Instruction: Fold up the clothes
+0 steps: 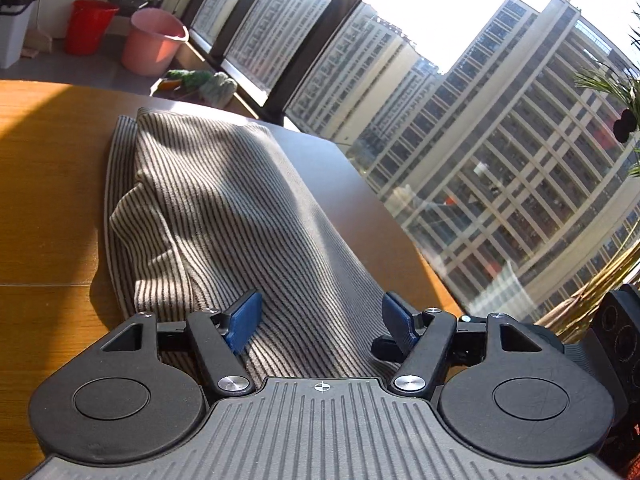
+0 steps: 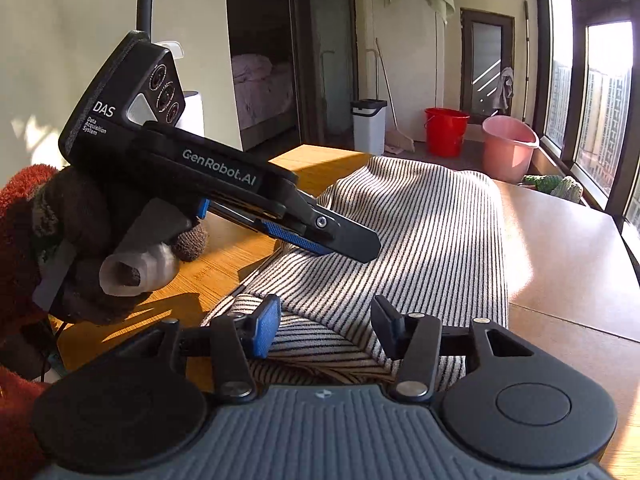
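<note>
Striped knit cloth, cream with thin dark lines, is the garment (image 2: 420, 240): it lies on the wooden table (image 2: 568, 248) in a doubled-over strip, with at least one layer lapped over another at the near end. Both claws are at that near end. The left gripper (image 1: 320, 320) stands wide, its blue pads to either side of the fabric and closed on nothing; from the right wrist view it hovers just over the garment's near left edge, held in a dark-gloved hand (image 2: 80, 248). The right gripper (image 2: 324, 328) also stands wide, over the lower lapped layer, gripping nothing.

My judgement: a fold is in hand, but the scene fits either claws just let go of a laid fold or claws about to pinch the near edge for another one; the pictures do not settle which. Any further fold would call for both claws to catch all layers together, since the knit looks soft and apt to slide.

Writing on the left gripper's body reads "GenRobot.AI", and "DAS, Data Acquisition System".
</note>
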Action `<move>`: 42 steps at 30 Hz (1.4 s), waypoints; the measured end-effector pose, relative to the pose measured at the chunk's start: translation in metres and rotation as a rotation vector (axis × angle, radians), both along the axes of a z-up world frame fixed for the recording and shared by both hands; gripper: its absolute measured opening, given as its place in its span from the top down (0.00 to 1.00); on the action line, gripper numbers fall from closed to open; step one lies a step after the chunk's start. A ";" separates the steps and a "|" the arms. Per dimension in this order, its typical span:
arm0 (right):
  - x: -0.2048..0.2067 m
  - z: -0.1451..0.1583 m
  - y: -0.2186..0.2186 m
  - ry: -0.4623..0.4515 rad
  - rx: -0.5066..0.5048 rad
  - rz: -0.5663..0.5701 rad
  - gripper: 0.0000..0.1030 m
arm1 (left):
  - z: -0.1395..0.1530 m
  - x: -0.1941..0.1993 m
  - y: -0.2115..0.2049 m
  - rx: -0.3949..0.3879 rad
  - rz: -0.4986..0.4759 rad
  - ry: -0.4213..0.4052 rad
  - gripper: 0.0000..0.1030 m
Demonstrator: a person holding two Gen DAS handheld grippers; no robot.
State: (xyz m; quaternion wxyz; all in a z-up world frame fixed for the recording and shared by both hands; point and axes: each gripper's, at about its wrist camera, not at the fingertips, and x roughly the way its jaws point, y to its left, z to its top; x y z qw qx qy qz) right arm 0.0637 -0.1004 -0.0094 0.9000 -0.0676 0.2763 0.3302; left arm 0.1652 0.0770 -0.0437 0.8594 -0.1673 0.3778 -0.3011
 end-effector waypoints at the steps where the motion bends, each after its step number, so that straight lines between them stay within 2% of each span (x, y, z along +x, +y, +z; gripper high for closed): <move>1: 0.000 0.001 -0.004 -0.008 -0.004 -0.008 0.51 | -0.004 0.002 -0.001 0.013 0.000 -0.005 0.39; 3: 0.003 -0.001 -0.010 -0.002 -0.015 -0.031 0.50 | -0.006 0.003 0.000 0.011 -0.001 -0.011 0.39; 9: 0.009 -0.015 -0.019 0.066 0.037 -0.063 0.47 | -0.002 0.003 0.005 -0.004 0.009 -0.002 0.39; 13: 0.001 -0.004 -0.017 0.020 0.019 -0.043 0.46 | 0.000 0.003 0.007 -0.017 0.027 0.000 0.37; 17: 0.003 -0.014 -0.017 0.030 -0.006 -0.029 0.39 | 0.006 -0.001 0.013 -0.013 0.065 -0.015 0.32; 19: 0.004 -0.019 -0.017 0.035 -0.019 -0.022 0.39 | 0.011 -0.007 0.018 0.000 0.088 -0.026 0.32; 20: 0.003 -0.014 -0.016 0.016 -0.045 -0.009 0.39 | 0.016 -0.012 0.021 0.027 0.112 -0.041 0.23; 21: 0.000 -0.008 -0.015 -0.009 -0.077 0.012 0.39 | 0.021 -0.017 0.024 0.063 0.136 -0.062 0.19; 26: -0.028 0.009 -0.002 -0.124 -0.243 0.217 0.30 | 0.040 -0.042 0.040 0.280 0.264 -0.187 0.09; 30: -0.047 -0.006 0.022 -0.259 -0.436 0.359 0.30 | 0.042 -0.048 0.036 0.350 0.282 -0.205 0.08; 33: -0.050 -0.029 0.036 -0.352 -0.566 0.388 0.30 | 0.044 -0.050 0.032 0.376 0.282 -0.211 0.08; 34: -0.050 -0.032 0.037 -0.385 -0.557 0.380 0.30 | 0.045 -0.051 0.032 0.375 0.279 -0.212 0.08; 36: -0.044 -0.032 0.040 -0.367 -0.549 0.367 0.31 | 0.045 -0.053 0.033 0.373 0.273 -0.217 0.07; 37: -0.038 -0.029 0.041 -0.317 -0.532 0.349 0.32 | 0.046 -0.053 0.032 0.373 0.272 -0.220 0.07; 38: -0.031 -0.026 0.042 -0.266 -0.515 0.330 0.39 | 0.046 -0.052 0.032 0.372 0.269 -0.223 0.07; 42: 0.006 -0.014 0.025 0.001 -0.289 0.229 0.45 | 0.045 -0.054 0.032 0.385 0.250 -0.234 0.06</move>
